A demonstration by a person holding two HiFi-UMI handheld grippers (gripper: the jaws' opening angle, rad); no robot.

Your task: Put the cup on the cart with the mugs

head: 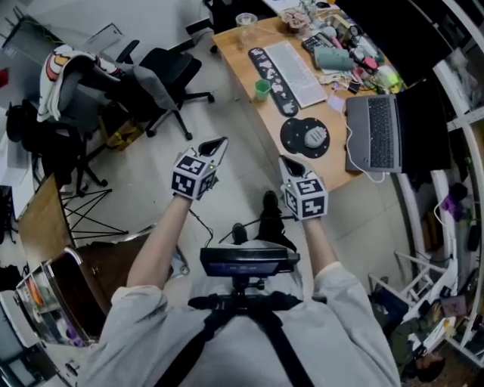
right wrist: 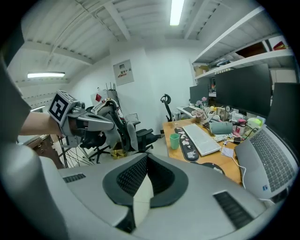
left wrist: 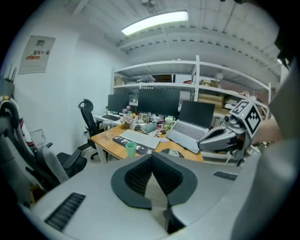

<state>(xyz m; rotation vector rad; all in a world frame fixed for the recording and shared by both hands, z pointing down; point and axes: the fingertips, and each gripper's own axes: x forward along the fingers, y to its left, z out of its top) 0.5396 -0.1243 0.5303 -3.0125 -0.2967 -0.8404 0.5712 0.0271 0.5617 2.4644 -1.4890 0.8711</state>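
A small green cup (head: 262, 89) stands on the near left edge of the wooden desk (head: 249, 113), beside a long patterned wrist rest (head: 274, 79). It also shows in the left gripper view as the cup (left wrist: 131, 149) and in the right gripper view as the cup (right wrist: 174, 140). Both grippers are held over the floor, well short of the desk. My left gripper (head: 217, 143) is shut with nothing in it, and its jaws (left wrist: 152, 154) point at the desk. My right gripper (head: 286, 162) is shut and empty as well, its pads meeting (right wrist: 146, 156).
The desk also carries a keyboard (head: 296, 72), a round mouse pad (head: 305, 137), a laptop (head: 374, 132), a clear cup (head: 246, 21) and clutter. Black office chairs (head: 162, 72) stand to the left. A brown unit holding items (head: 53, 295) sits at lower left. Shelving runs along the right.
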